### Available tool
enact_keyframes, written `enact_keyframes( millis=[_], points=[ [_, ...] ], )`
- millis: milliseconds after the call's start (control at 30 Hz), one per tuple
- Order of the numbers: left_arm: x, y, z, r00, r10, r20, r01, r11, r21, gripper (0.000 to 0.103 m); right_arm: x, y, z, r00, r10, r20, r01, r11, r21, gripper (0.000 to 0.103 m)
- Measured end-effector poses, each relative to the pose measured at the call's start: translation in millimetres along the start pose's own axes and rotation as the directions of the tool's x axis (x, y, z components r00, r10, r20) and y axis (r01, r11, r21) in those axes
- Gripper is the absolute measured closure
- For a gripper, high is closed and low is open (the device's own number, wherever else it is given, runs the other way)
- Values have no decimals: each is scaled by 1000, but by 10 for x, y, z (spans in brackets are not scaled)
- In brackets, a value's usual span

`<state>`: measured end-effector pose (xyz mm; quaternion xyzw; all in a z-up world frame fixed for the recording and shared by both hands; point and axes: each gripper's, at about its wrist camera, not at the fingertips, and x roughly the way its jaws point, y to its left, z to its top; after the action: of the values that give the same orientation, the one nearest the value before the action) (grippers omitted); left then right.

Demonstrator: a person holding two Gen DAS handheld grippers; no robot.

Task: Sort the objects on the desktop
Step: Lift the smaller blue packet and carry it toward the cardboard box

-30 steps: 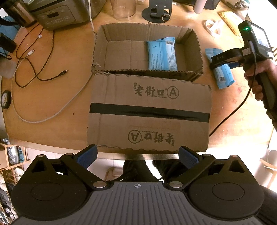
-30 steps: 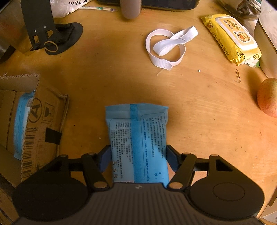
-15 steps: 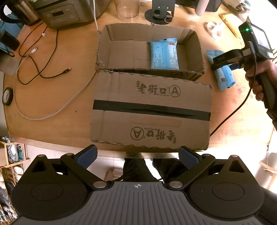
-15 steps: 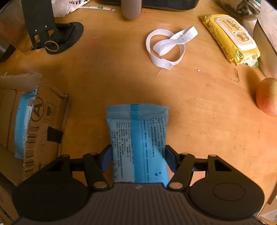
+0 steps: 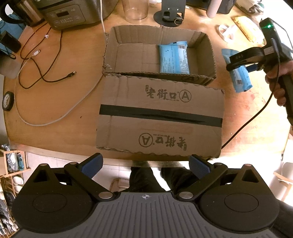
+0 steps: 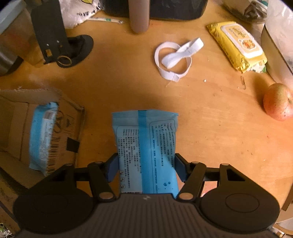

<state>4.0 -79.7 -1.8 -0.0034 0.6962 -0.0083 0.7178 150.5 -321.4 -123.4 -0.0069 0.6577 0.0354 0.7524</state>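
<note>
My right gripper (image 6: 145, 167) is shut on a blue tissue pack (image 6: 146, 146), its pads pressing both long sides; the pack hangs just above the wooden table. From the left wrist view the same blue pack (image 5: 239, 80) and right gripper (image 5: 241, 66) sit right of the open cardboard box (image 5: 210, 55). A second blue pack (image 5: 174, 57) lies inside that box, also seen at the left as the boxed pack (image 6: 43, 135). My left gripper (image 5: 145, 166) stands open and empty above the table's near edge, in front of the box flap (image 5: 161, 117).
A white strap loop (image 6: 174, 60), a yellow wipes pack (image 6: 236, 44), a paper clip (image 6: 242, 82) and a peach (image 6: 278, 101) lie on the right. A black stand (image 6: 60, 42) is at the back. Cables (image 5: 42, 73) and a cooker (image 5: 71, 12) occupy the left.
The right gripper has lifted slightly with the blue pack held in it. The left gripper's view has barely shifted.
</note>
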Motion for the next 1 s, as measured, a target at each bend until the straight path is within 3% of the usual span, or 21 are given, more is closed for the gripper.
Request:
enact_keyframes(
  millis=[167,1000],
  points=[
    [-4,-3,-9,1000,-2,1,2,1000,6,0,-117,-137,62,1000,-2,15,2,1000,-5,41],
    [-101,68,7,1000,-18,21,17,999,28,0,-653,-23,214,999,-21,45,20,999,29,41]
  ],
)
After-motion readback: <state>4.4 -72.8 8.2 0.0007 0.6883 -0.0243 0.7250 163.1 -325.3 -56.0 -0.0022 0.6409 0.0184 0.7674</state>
